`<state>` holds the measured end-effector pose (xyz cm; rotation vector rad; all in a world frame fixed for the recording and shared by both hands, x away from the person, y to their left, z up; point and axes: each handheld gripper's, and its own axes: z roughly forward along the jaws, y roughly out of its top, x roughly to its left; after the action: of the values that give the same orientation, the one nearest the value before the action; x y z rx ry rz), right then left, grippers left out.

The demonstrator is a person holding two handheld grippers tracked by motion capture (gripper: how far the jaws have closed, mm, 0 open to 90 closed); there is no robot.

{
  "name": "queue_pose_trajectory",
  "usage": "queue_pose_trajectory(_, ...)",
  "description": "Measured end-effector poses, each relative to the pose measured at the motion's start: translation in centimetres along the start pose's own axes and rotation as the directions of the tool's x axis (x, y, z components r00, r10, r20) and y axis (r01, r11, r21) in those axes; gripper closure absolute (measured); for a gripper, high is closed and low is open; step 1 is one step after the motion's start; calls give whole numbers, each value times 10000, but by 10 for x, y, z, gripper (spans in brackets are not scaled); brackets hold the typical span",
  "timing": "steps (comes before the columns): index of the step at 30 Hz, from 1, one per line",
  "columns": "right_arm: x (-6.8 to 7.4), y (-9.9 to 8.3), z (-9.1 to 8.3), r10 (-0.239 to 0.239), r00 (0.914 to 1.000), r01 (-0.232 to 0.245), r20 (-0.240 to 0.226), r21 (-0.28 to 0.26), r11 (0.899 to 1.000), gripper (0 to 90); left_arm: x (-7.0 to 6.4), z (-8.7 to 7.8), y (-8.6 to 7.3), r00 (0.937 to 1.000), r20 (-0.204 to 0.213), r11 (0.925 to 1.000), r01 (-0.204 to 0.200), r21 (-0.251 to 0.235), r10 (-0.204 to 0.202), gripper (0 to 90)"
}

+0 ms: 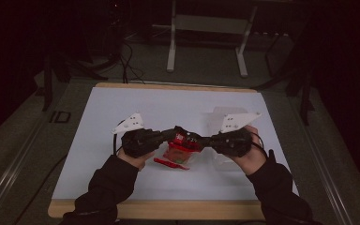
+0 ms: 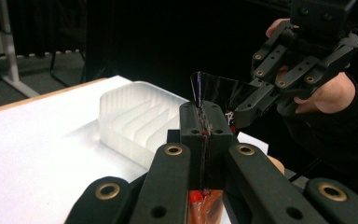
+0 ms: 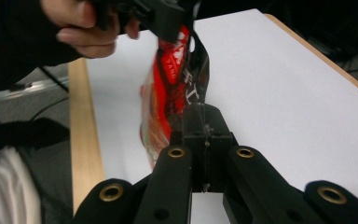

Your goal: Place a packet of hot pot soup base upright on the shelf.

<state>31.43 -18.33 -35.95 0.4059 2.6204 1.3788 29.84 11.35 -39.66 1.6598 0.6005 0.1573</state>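
We hold red snack bag [image 1: 183, 146] up over table [image 1: 122, 112], between both tools. Left hand-held gripper [image 1: 172, 136] pinches one top edge, right hand-held gripper [image 1: 205, 142] pinches other. Looks like opening step. Next: pull apart gently, keep grip tight.

My counter [image 1: 122, 108] has a white top and a light wood edge all around. A clear plastic tray [image 2: 135, 119] with ridges inside sits on it. A small red strip [image 1: 168, 163] lies flat on the white top near my side.
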Motion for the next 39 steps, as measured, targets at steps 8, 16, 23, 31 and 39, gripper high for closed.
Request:
queue_pose_trajectory(8, 0, 10, -8, -973, 9952, 971, 74, 216, 9950, 900, -3, -1, 4, 9995, 320, 9997, 47, -248, -39, 883)
queue_pose_trajectory(16, -7, 16, -22, -1231, 9922, 1237, -188, 373, 9916, 900, -7, -3, 5, 9968, 784, 9995, -118, -291, 141, 638)
queue_pose_trajectory(23, -12, 14, -33, -1391, 9903, 1388, 27, 499, 9891, 900, -11, -11, 9, 9971, 703, 9990, -275, -358, 299, 302)
queue_pose_trajectory(31, -18, 12, -52, -1423, 9894, 1411, 283, 386, 9892, 900, -11, -26, 5, 9989, 457, 9999, -115, -9, 115, 173)
queue_pose_trajectory(39, -31, 12, -92, -1458, 9872, 1441, 646, 306, 9891, 900, -6, -47, -15, 9998, -129, 9994, -114, 328, 118, 17)
